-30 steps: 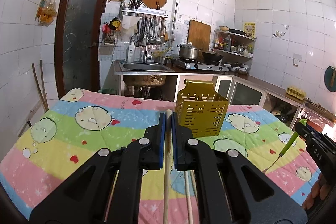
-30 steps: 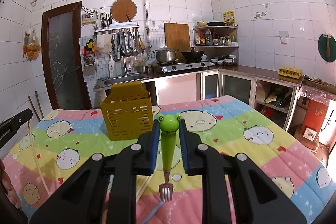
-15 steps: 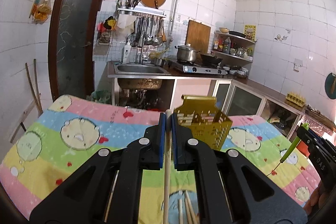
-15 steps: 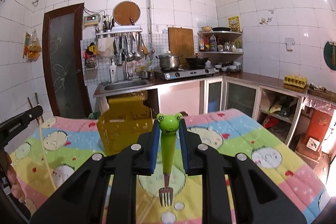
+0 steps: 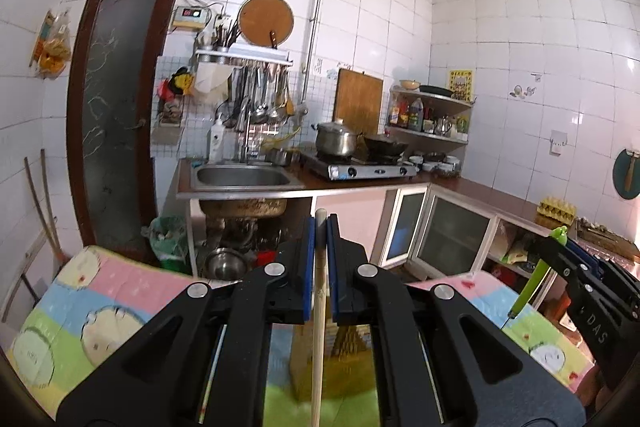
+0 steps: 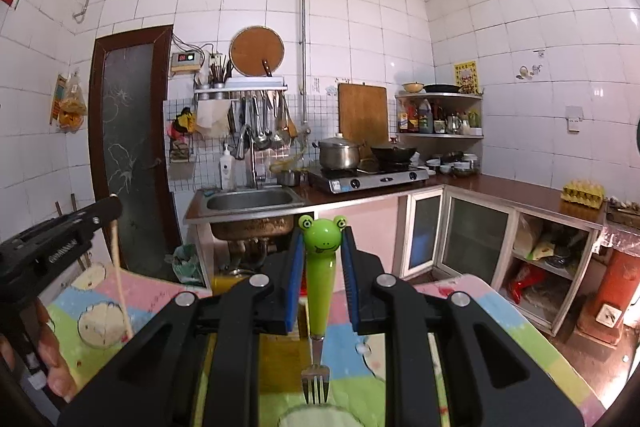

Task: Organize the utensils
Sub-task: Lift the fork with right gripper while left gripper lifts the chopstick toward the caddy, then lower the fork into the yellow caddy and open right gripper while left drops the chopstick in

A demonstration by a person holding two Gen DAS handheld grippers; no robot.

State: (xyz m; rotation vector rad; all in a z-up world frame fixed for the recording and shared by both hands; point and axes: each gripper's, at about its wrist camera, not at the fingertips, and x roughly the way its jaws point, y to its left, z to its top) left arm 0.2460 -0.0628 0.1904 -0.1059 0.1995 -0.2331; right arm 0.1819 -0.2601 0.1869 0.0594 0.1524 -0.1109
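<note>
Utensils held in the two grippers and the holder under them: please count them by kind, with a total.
Wooden chopstick, in the left gripper: 1
Green frog-handled fork, in the right gripper: 1
Yellow perforated holder, on the table below: 1
Total: 3

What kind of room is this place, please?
Most likely a home kitchen: a steel sink set in the counter, a gas stove with a pot on it, and ladles hanging on the tiled wall.

left gripper (image 5: 319, 227) clamping chopstick (image 5: 318, 311) (pale) — yellow basket (image 5: 344, 351) below
</note>
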